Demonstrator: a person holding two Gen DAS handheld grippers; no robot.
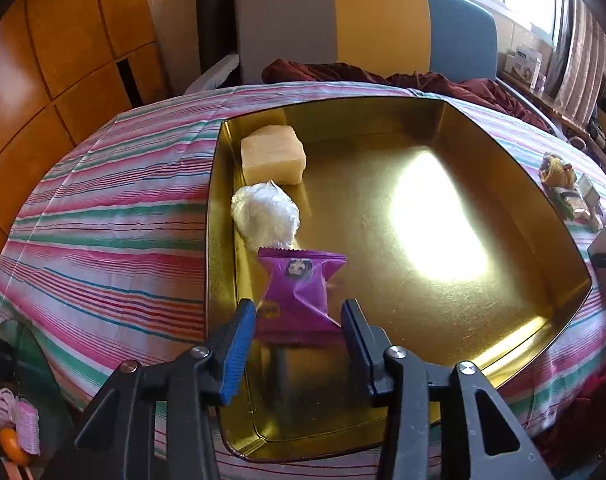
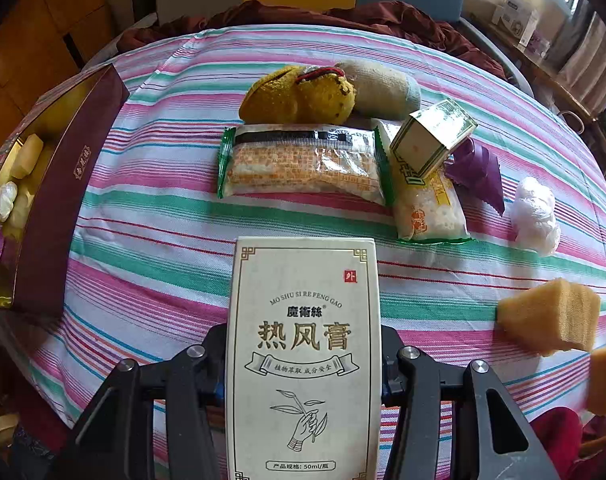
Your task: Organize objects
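Right wrist view: white box [image 2: 303, 344] blocks striped cloth [image 2: 151, 216], snacks [image 2: 303, 164] beyond.

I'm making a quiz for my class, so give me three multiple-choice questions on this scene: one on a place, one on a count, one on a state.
1. Where is the purple packet?
A. in the gold tray
B. on the cloth
C. on the chair

2. How many things lie in the tray?
A. one
B. three
C. five

3. What is the right gripper doing?
A. standing open and empty
B. gripping the white box
C. gripping a sponge

Answers: 1 A, the packet sits on the tray floor; 2 B, a block, a white bundle and the packet; 3 B, its fingers clamp the box's sides.
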